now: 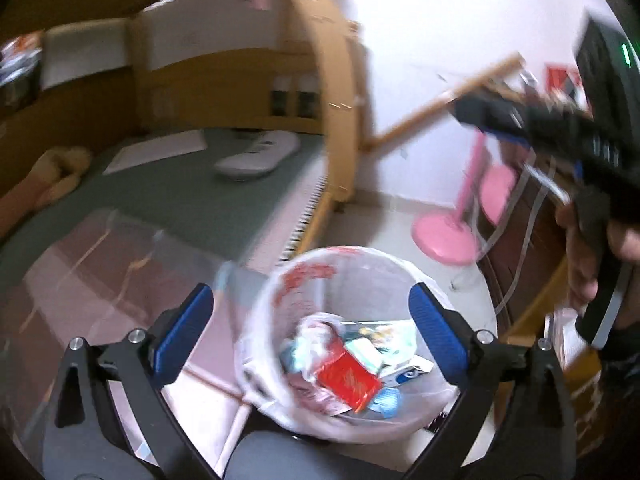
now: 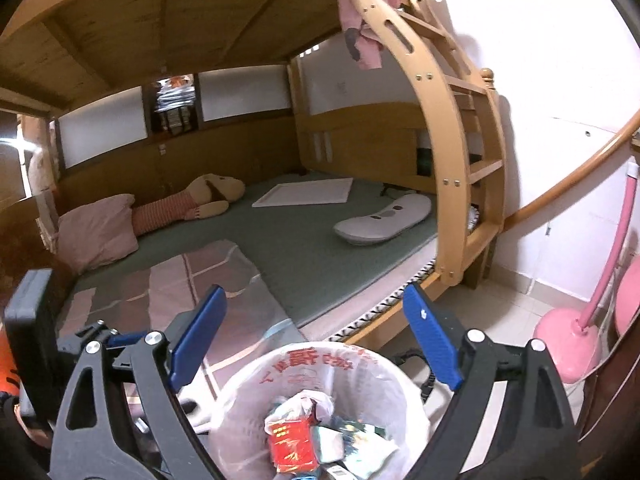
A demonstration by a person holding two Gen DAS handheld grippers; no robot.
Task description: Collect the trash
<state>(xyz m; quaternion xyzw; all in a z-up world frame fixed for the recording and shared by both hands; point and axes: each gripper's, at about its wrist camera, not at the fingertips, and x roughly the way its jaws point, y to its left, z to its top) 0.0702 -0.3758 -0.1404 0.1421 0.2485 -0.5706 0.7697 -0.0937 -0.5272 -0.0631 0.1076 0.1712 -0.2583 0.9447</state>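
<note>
Hovering over the bin [image 2: 320, 412]: my left gripper [image 1: 310, 336] and right gripper [image 2: 316, 340], jaws of both spread wide, nothing between them. Bin: white-bagged, on the floor beside the bed [image 2: 320, 248], near its foot-end corner. Contents: red packet [image 2: 289, 444], crumpled wrappers [image 1: 384, 356]. Pink stand [image 2: 568, 344] to the right.

The left gripper [image 1: 310, 334] hangs over a white bin [image 1: 280, 308] lined with a printed plastic bag, its blue fingers [image 1: 434, 332] spread wide with nothing between them. Inside the bin lie a red packet [image 1: 348, 380], a crumpled white bag [image 1: 316, 328] and other wrappers too blurred to tell apart. At the right edge a hand [image 1: 588, 264] holds the right gripper [image 1: 516, 114] above the floor near a pink stand [image 1: 448, 236], while a white device [image 1: 258, 154] rests on the green bed [image 1: 180, 196] behind.
</note>
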